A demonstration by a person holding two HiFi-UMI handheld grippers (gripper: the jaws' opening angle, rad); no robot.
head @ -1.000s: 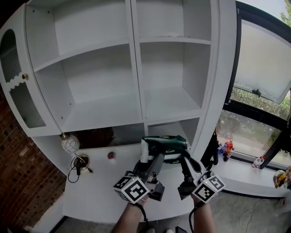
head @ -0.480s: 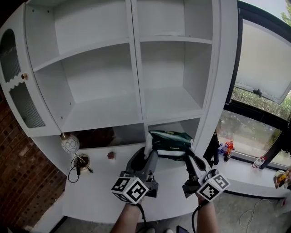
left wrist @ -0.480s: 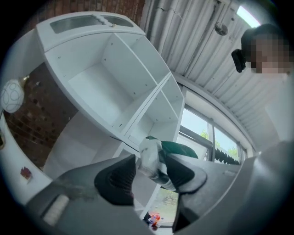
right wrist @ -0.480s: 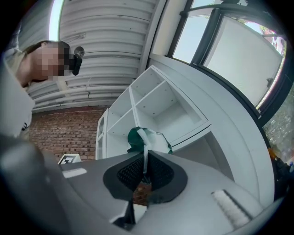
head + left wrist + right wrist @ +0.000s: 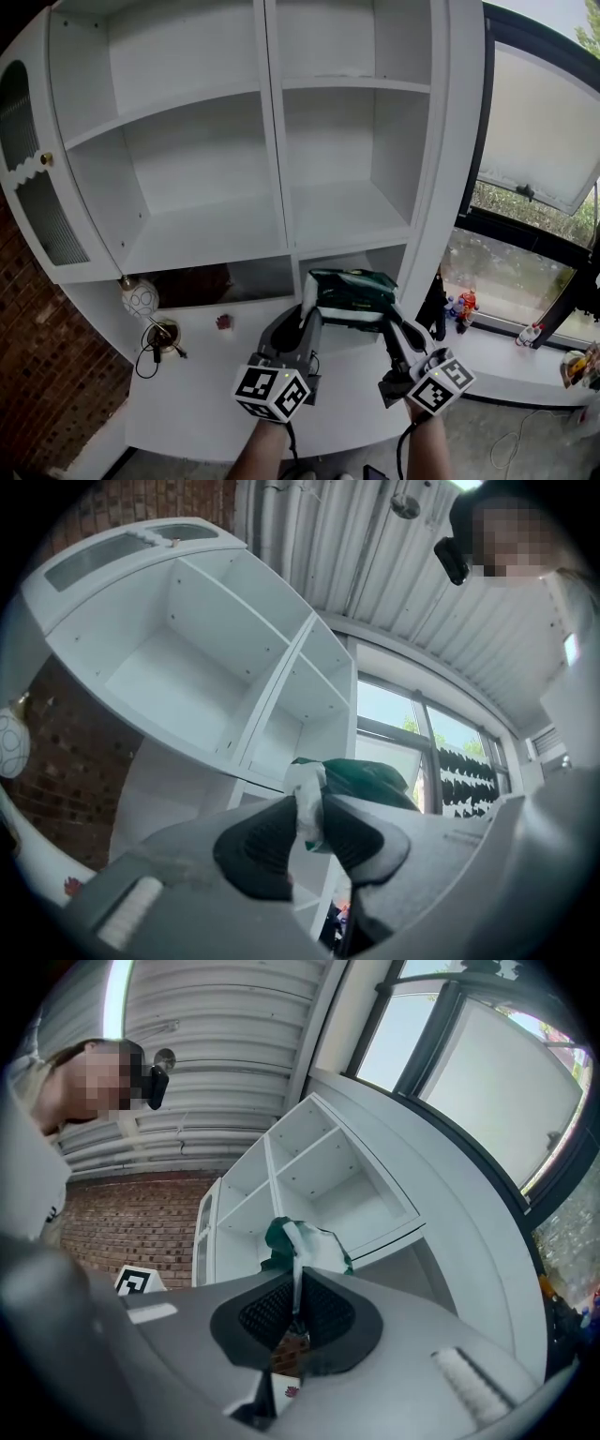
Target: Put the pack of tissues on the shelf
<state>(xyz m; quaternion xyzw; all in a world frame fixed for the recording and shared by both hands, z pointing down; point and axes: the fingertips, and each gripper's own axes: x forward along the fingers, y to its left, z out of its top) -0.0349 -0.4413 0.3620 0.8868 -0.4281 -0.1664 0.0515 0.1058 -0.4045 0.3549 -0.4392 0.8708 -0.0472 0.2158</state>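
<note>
The green and white pack of tissues (image 5: 349,292) hangs in the air in front of the white cabinet's lowest open compartment (image 5: 349,265), held at both ends. My left gripper (image 5: 307,321) is at its left end; its jaws are closing and the pads press on the pack's white crimped end (image 5: 307,803). My right gripper (image 5: 393,325) is shut on the thin seam (image 5: 296,1279) at the pack's right end. Above the pack, the cabinet's shelf boards (image 5: 349,214) are bare. In the right gripper view the pack (image 5: 281,1239) sticks up past the pads.
A white counter (image 5: 206,384) runs below the cabinet, with a round white ornament (image 5: 139,298), a small dish with a cable (image 5: 161,335) and a small red item (image 5: 224,322) at its left. A glazed cabinet door (image 5: 28,178) stands open left. Small figures (image 5: 464,305) sit on the window sill.
The pack has risen a little and shifted right toward the cabinet. The left gripper's jaws have closed in on the pack's left end. The right grip is unchanged.
</note>
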